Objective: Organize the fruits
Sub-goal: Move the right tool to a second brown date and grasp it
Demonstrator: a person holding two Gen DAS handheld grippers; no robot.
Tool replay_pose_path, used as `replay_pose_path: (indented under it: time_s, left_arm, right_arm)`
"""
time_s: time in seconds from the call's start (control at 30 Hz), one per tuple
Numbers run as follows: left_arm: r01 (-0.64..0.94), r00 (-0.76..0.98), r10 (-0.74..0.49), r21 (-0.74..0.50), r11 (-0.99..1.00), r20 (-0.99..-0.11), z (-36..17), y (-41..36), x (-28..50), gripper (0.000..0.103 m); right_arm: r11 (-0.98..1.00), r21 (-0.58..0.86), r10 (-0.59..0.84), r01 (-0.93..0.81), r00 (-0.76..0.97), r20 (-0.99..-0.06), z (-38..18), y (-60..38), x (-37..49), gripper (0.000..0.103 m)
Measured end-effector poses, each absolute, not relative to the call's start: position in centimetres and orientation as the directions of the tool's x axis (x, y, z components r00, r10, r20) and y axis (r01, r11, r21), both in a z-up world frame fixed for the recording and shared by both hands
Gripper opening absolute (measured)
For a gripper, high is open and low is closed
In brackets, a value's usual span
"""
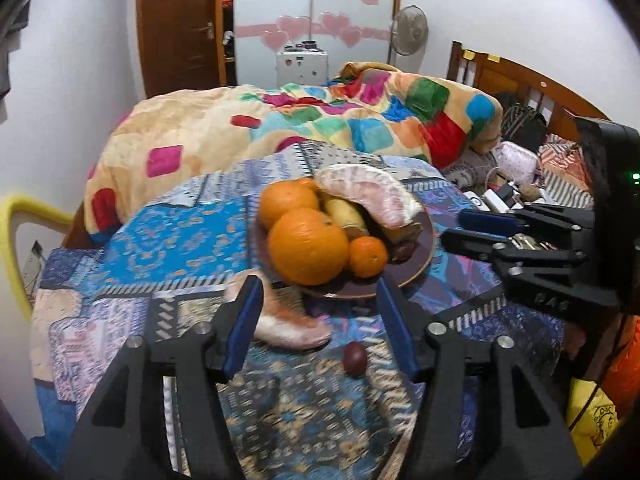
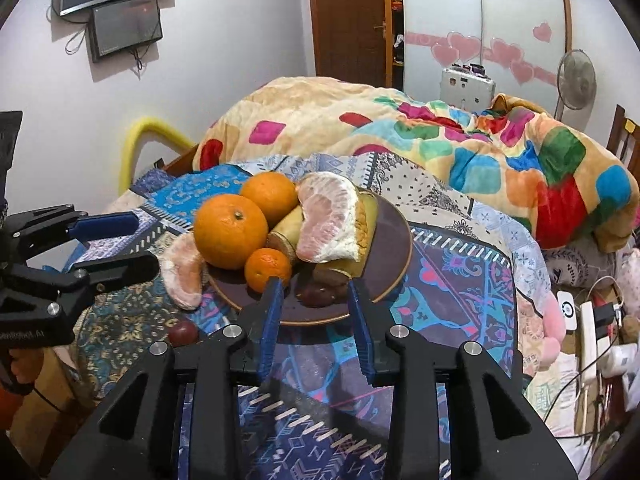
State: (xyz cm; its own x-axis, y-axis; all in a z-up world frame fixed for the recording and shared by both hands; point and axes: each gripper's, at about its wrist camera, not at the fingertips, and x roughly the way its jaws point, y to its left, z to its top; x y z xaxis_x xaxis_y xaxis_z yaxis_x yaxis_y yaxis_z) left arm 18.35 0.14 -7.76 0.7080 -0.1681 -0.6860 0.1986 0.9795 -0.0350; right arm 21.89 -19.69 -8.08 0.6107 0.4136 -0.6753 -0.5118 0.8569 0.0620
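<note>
Blue-padded, the left claw (image 1: 316, 300) gapes wide over a pomelo wedge (image 1: 288, 320) on the patterned bedspread (image 1: 168, 232), a small dark fruit (image 1: 355, 354) just beside it. The right claw (image 2: 314, 292) hangs spread and empty at the brown plate (image 2: 394, 248), whose heap of oranges (image 2: 230, 230), tangerine (image 2: 267, 270) and a second wedge (image 2: 328, 220) lies just ahead, the rumpled blanket (image 2: 440, 136) behind.

We list a glossy dark-brown plate (image 2: 394, 240), seemingly glazed ceramic; dimpled, waxy peel on the large orange (image 2: 231, 231) and the small mandarin (image 2: 267, 270); a matt, fibrous, membrane-covered pomelo segment (image 2: 328, 220). We note a woven printed cloth (image 2: 460, 280) on the bed and a plush fleece blanket (image 2: 440, 136) at its far edge. Each hand-held gripper (image 2: 314, 284) shows matt black plastic, blue ribbed pads (image 2: 270, 320) and bright metal pins.
</note>
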Motion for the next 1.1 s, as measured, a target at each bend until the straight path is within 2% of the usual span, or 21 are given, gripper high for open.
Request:
replay_pose_path:
  time_s: [0.33,0.87,0.93,0.97,1.1]
  left_arm:
    - [0.146,0.667,-0.116,-0.024,0.989,-0.736,-10.2,3.7,16.0,0.061]
    - [0.109,0.618,-0.091,-0.030,0.994,-0.781,-13.6,6.7,13.4,0.066]
    - [0.110,0.618,-0.095,-0.033,0.993,-0.781,-13.6,6.6,13.5,0.067]
    - [0.110,0.617,-0.096,-0.035,0.993,-0.781,-13.6,6.6,13.6,0.067]
    - [0.112,0.613,-0.105,-0.045,0.993,-0.783,-13.6,6.1,14.4,0.068]
  right_arm:
    - [0.823,0.054,0.442,-0.566,0.577,-0.687,-8.8,-17.3,19.7,0.034]
    - [0.755,0.058,0.452,-0.654,0.454,-0.768,-12.8,-11.2,19.0,0.035]
    - [0.755,0.059,0.449,-0.653,0.449,-0.772,-13.0,-11.2,19.0,0.031]
    - [0.754,0.058,0.448,-0.654,0.448,-0.774,-13.1,-11.3,19.0,0.022]
    - [0.746,0.059,0.458,-0.664,0.446,-0.769,-13.3,-11.6,18.9,0.021]
